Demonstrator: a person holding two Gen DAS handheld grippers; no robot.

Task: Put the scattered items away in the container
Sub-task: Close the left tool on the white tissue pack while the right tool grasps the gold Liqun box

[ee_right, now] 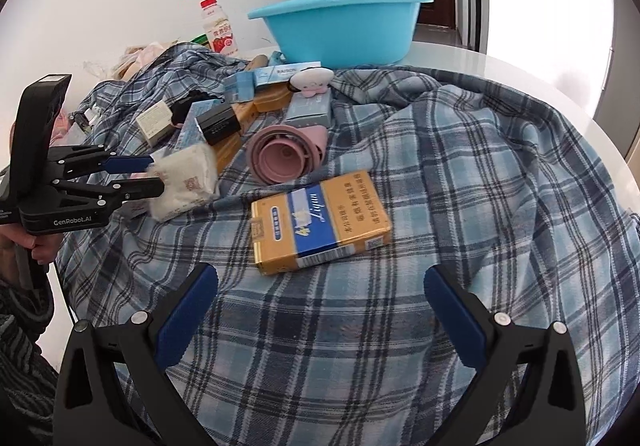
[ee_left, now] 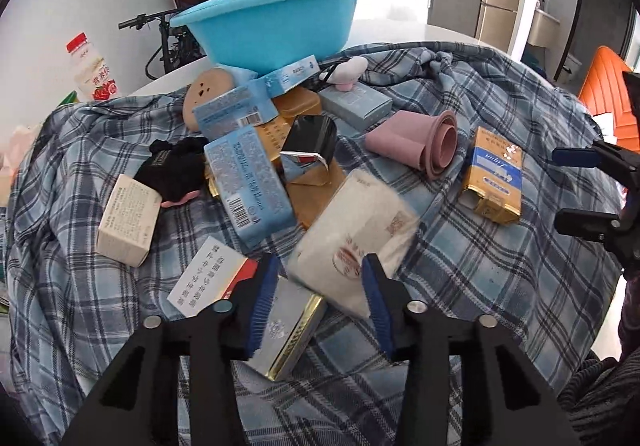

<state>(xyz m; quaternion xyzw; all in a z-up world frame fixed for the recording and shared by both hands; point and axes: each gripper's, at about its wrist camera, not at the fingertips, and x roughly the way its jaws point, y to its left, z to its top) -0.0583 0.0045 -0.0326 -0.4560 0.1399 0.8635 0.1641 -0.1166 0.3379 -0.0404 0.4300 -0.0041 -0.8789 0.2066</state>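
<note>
Rumpled plaid cloth [ee_right: 440, 165] covers the round table; left gripper [ee_left: 320, 302] pinches a soft white tissue pack [ee_left: 352, 230], right gripper [ee_right: 320, 306] gapes empty over a glossy yellow box [ee_right: 320, 221]; blue plastic basin [ee_right: 340, 25] behind

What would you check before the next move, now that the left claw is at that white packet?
1. Left gripper around the white tissue packet: ok, packet sits between the fingers.
2. Firm grip: cannot tell; the packet is blurred and pad contact is unclear.
3. Silver box clear of the fingers: not ok, it lies beside the left finger.
4. Blue basin open and upright: ok.
5. Right gripper free: ok, open, above the yellow carton, not touching it.
</note>
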